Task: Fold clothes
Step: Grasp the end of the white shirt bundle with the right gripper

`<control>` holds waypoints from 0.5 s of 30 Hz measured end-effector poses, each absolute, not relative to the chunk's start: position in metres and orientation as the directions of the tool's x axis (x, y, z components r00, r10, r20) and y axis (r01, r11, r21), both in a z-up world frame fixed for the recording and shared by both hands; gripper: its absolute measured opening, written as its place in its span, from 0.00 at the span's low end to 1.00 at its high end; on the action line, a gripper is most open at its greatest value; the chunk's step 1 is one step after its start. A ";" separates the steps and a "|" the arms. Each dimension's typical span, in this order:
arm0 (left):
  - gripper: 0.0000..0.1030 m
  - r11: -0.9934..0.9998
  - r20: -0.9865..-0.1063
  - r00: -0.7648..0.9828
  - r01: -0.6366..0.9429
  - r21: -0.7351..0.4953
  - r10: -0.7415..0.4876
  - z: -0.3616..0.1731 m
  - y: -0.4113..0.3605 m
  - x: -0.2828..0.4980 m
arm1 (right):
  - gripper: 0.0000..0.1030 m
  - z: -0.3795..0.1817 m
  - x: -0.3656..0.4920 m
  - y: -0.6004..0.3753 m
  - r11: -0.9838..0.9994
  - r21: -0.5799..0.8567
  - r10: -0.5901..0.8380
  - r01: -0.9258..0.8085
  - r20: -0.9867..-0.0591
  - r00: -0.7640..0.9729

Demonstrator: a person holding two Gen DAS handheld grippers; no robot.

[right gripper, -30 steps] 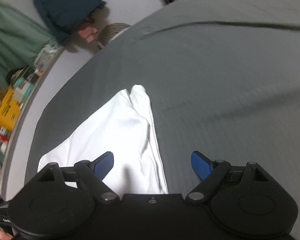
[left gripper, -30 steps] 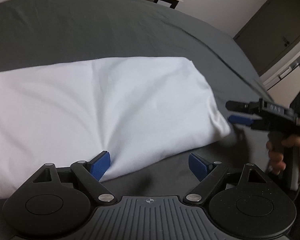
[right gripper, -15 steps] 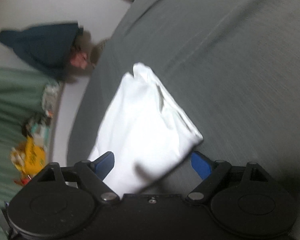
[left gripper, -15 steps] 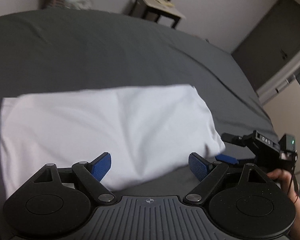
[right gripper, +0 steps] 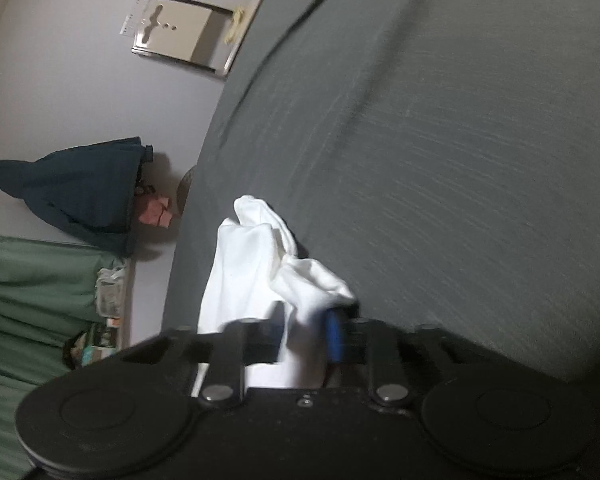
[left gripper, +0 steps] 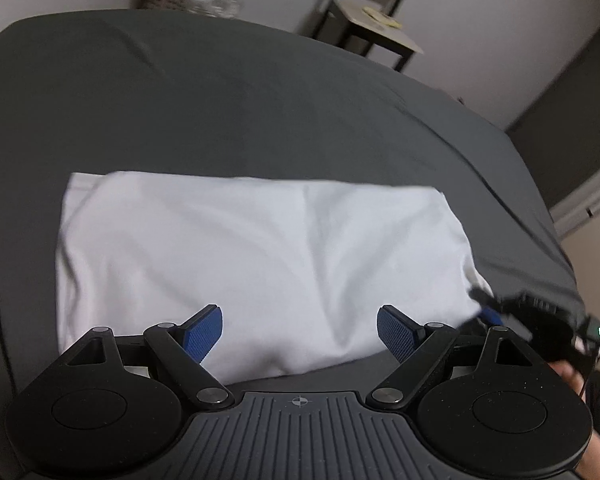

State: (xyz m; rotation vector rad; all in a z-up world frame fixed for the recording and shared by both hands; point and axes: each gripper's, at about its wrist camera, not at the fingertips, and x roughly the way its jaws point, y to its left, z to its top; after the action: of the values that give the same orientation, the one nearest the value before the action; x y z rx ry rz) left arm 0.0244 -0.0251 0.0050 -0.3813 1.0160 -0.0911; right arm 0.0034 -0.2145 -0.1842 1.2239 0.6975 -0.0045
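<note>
The right claw (right gripper: 306,334) is clamped on the right end of the white garment (left gripper: 260,256), low in its frame. The left claw (left gripper: 300,330) hangs apart over the near edge, gripping nothing. The garment lies on the grey bed (left gripper: 260,112), long axis left to right, so its free left end is nearer the left claw.

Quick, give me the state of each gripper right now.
Left gripper: open, fingers spread over the white garment, holding nothing.
Right gripper: fingers closed on a corner of the white garment.
</note>
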 end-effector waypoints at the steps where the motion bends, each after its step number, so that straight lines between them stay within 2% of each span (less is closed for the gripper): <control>1: 0.83 0.927 -0.810 0.535 -0.123 -0.354 -0.238 0.006 -0.021 0.023 | 0.05 -0.183 0.003 -0.212 0.379 0.854 0.344 0.357 -0.488 0.802; 5: 0.83 0.900 -0.799 0.565 -0.211 -0.381 -0.206 0.008 0.002 0.015 | 0.05 -0.153 0.008 -0.192 0.507 0.817 0.289 0.276 -0.462 0.838; 9: 0.83 0.858 -0.781 0.598 -0.295 -0.420 -0.177 0.010 0.023 0.005 | 0.05 -0.096 0.025 -0.144 0.740 0.660 0.258 0.127 -0.453 0.853; 15: 0.83 0.753 -0.717 0.682 -0.394 -0.526 -0.144 0.021 0.053 -0.012 | 0.04 -0.034 0.046 -0.051 0.877 0.443 0.365 -0.187 -0.360 0.859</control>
State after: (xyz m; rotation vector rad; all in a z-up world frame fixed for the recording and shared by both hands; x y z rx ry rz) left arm -0.0121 0.0525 0.0213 -0.7232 0.8255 0.1552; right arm 0.0465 -0.0506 -0.0337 0.4092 0.4526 0.2981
